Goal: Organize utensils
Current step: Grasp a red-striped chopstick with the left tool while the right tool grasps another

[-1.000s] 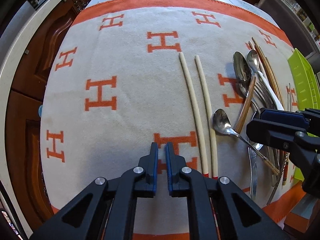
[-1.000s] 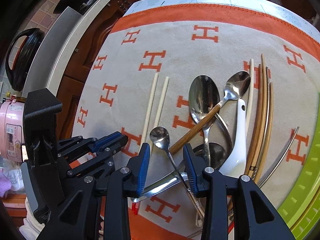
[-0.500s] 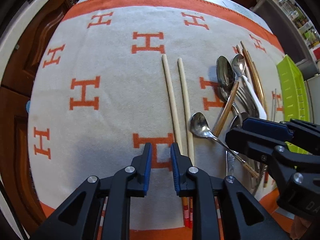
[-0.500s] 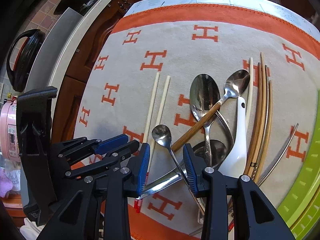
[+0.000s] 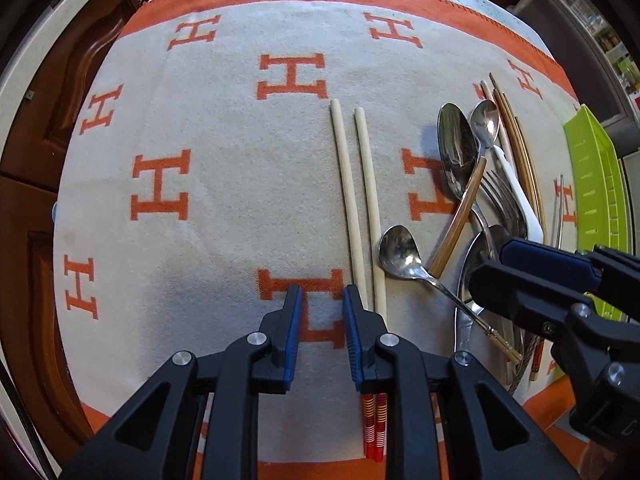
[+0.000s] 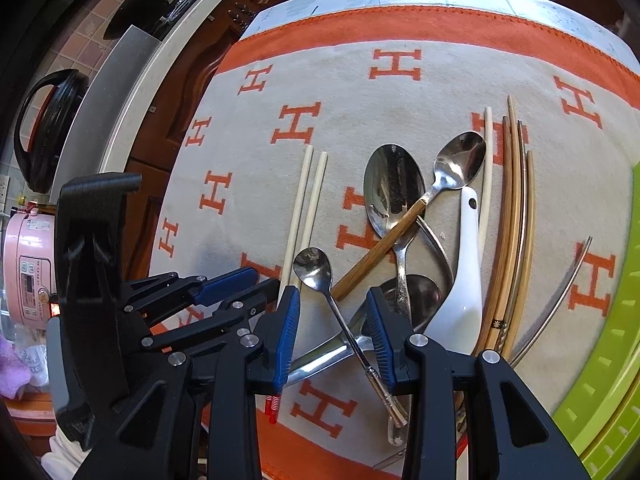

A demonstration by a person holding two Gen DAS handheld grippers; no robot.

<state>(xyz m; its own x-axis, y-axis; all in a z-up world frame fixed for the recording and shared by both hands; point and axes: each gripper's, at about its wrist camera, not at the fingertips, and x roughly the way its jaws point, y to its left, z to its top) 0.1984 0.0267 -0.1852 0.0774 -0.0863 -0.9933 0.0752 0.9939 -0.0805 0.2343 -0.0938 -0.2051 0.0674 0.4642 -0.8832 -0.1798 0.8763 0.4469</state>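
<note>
A: Both jaws parted? 
B: Yes. The left hand-held gripper [image 5: 319,300] gapes over the cloth [image 5: 224,200], empty, just left of the pale chopsticks [image 5: 356,200]; its body hides part of their red ends. 
A: And the right hand-held gripper [image 6: 333,306]? 
B: Spread wide around the small spoon [image 6: 320,280], not pinching. The heap of utensils [image 6: 440,248] overlaps; lower handles are cut off.

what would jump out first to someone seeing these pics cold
The beige cloth with orange H marks fills both views. A tangled heap of spoons and chopsticks lies on its right side beside a lime-green tray, while a tidy pale chopstick pair lies alone mid-cloth, by the open left gripper.
</note>
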